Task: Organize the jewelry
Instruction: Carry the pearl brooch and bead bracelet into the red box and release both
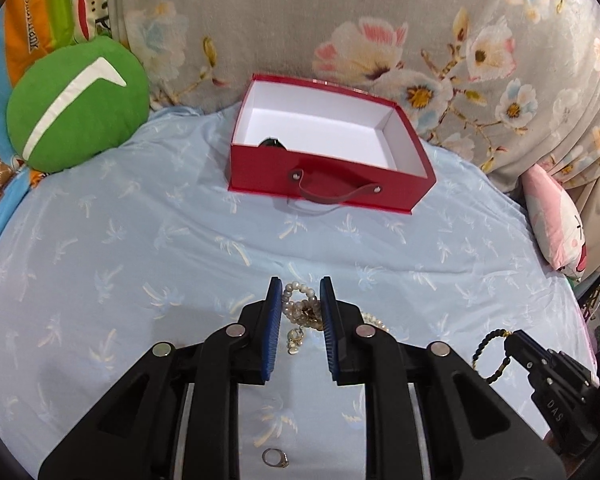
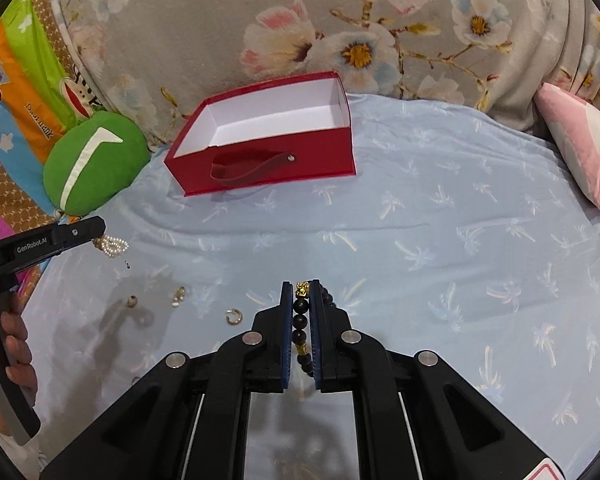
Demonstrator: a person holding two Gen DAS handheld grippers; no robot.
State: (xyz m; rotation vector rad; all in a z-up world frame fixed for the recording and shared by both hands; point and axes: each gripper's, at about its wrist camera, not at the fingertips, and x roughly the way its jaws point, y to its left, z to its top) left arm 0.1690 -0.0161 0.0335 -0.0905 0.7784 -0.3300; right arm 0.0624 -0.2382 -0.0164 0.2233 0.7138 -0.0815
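An open red box (image 1: 324, 176) with a white inside and a strap handle stands on the light blue sheet; a dark item (image 1: 271, 143) lies in it. It also shows in the right wrist view (image 2: 268, 160). My left gripper (image 1: 300, 300) is open, its pads on either side of a pile of pearl and gold jewelry (image 1: 302, 310). My right gripper (image 2: 301, 300) is shut on a black bead bracelet (image 2: 300, 322) with gold charms, held above the sheet; the bracelet also shows in the left wrist view (image 1: 488, 354). A ring (image 1: 275, 457) lies below the left gripper.
A gold ear cuff (image 2: 234, 317), a small earring (image 2: 177, 296) and a bead (image 2: 131, 301) lie loose on the sheet (image 2: 440, 240). A green round cushion (image 1: 76, 104) lies at the left, a pink pillow (image 1: 556, 220) at the right, and a floral quilt (image 1: 340, 20) behind the box.
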